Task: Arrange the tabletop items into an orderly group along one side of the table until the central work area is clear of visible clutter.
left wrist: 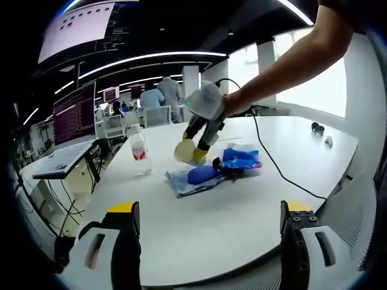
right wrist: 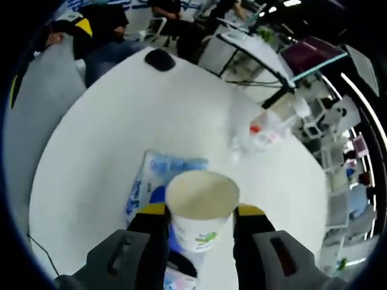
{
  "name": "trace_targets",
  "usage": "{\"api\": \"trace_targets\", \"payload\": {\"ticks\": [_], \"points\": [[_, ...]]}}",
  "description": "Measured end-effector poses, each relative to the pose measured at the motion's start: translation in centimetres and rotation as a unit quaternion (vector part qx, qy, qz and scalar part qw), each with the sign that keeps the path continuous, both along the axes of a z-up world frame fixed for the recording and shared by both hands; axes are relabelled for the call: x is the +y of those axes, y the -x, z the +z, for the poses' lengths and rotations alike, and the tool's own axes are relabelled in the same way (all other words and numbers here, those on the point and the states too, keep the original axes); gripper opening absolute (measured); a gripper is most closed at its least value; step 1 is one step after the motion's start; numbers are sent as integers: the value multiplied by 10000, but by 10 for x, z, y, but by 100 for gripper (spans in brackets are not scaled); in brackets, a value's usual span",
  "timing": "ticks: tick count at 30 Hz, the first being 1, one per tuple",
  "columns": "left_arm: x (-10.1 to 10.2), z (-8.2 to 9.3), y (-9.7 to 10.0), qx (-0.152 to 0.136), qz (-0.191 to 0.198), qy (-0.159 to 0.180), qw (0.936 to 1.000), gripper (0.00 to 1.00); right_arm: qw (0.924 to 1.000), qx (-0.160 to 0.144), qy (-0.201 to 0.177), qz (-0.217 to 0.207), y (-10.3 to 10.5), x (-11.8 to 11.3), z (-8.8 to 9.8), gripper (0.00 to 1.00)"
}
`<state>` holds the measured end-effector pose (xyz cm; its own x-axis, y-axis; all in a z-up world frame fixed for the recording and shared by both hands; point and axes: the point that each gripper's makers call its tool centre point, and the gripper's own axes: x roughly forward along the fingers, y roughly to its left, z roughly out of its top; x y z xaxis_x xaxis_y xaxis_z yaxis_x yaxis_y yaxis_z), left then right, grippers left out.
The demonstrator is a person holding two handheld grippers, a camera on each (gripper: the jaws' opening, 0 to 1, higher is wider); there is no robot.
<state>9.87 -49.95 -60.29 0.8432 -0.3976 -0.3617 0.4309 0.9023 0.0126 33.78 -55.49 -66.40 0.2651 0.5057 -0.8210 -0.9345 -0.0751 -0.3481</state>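
Cup's up — your right claw (right wrist: 199, 226) pinches the paper cup (right wrist: 201, 208) above the blue packets (left wrist: 208, 172).
Left claw (left wrist: 208, 226) spread wide; bottle (left wrist: 139, 152) stands beside — bare tabletop (left wrist: 302, 151) out to the far edge.

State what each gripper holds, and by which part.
The right gripper holds a paper cup by its side wall, below the rim, lifted above the table. The left gripper is open, holding nothing.
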Motion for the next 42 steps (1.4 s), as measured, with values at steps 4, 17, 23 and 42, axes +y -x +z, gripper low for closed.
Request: {"api": "trace_targets", "payload": {"ticks": [4,17,23,42], "points": [[0,0,0,9,-11,2,10000,97,9969,269,-515,-524,-1,2,5,37],[-2,-2,1,48,-44,-67,10000,97,9687,857,-1594,-1700,-6,1,10,37],[-1,-2,0,43,-22,-62,10000,97,9451,1079,-2124,-2236,-15,0,17,37],[-1,-4,1,56,-48,-105,9999,96,9042,868,-2941,-2971,-37,-15,33,36]]}}
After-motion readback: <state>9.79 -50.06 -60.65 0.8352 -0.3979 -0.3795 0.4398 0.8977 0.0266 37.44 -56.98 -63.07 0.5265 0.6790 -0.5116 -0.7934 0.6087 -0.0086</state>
